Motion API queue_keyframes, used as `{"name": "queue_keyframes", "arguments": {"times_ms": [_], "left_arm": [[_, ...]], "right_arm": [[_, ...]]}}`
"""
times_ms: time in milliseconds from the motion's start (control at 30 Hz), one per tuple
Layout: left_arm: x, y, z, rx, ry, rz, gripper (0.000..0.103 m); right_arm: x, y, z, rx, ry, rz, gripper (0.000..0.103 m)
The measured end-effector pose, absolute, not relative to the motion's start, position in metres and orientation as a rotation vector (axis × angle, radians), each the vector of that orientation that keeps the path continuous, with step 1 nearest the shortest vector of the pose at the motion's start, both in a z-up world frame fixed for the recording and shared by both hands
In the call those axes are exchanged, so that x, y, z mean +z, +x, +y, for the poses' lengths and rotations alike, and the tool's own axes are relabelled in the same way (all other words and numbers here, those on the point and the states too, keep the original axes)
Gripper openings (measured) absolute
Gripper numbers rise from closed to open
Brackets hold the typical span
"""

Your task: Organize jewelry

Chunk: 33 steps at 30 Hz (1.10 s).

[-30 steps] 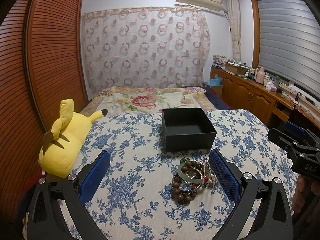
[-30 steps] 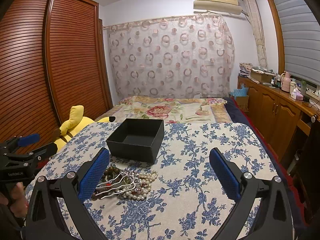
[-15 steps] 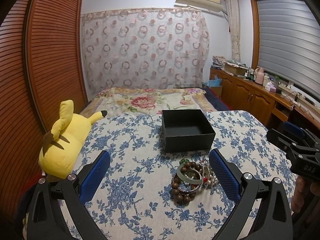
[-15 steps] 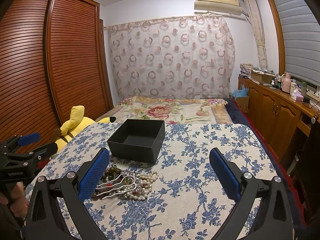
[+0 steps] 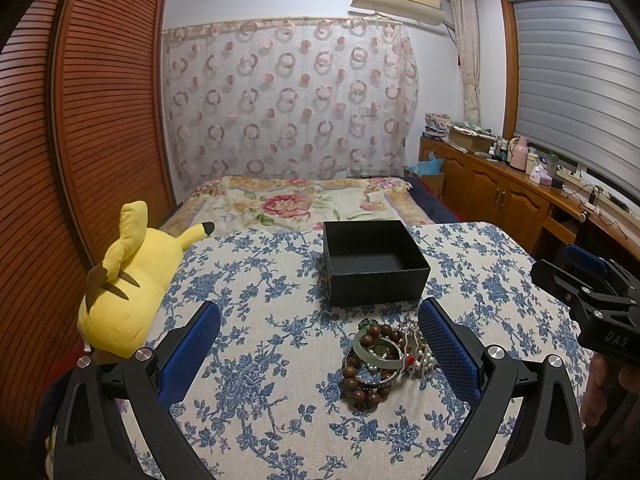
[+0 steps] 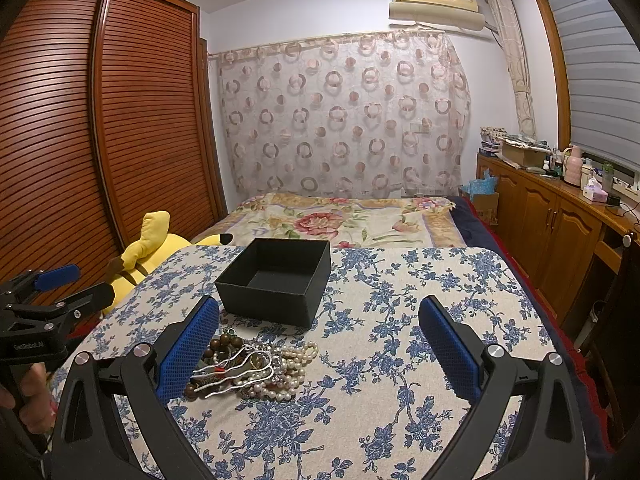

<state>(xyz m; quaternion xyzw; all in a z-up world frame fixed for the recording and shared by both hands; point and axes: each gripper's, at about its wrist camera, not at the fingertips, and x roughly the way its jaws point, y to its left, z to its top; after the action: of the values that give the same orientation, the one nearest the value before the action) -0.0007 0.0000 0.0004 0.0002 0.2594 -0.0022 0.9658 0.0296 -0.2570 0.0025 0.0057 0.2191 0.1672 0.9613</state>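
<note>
One black box [image 5: 376, 264], open-topped, sits on one blue-floral tablecloth [image 5: 248, 364]. One jewelry heap [image 5: 384, 356] in front of it: approx. 1 brown wooden-bead bracelet [image 5: 362, 390], 1 pale green bangle [image 5: 378, 354], 1 silver hair fork [image 6: 236, 372], pearl strands [image 6: 288, 368] too tangled to count. One yellow plush toy [image 5: 128, 288] at table's edge. Two grippers: left gripper [image 5: 320, 348], right gripper [image 6: 320, 344], 2 blue-padded fingers ea. One AC unit [image 6: 434, 0] on wall.
</note>
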Motion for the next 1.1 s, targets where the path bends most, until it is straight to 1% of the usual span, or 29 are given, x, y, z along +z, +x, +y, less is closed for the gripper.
{"name": "queue_keyframes", "arguments": {"times_ms": [1100], "left_arm": [[0.003,0.001,-0.012,-0.005,-0.002,0.531,0.096]], "right_arm": [[0.003,0.031,-0.260,0.340,0.013,0.449,0.101]]}}
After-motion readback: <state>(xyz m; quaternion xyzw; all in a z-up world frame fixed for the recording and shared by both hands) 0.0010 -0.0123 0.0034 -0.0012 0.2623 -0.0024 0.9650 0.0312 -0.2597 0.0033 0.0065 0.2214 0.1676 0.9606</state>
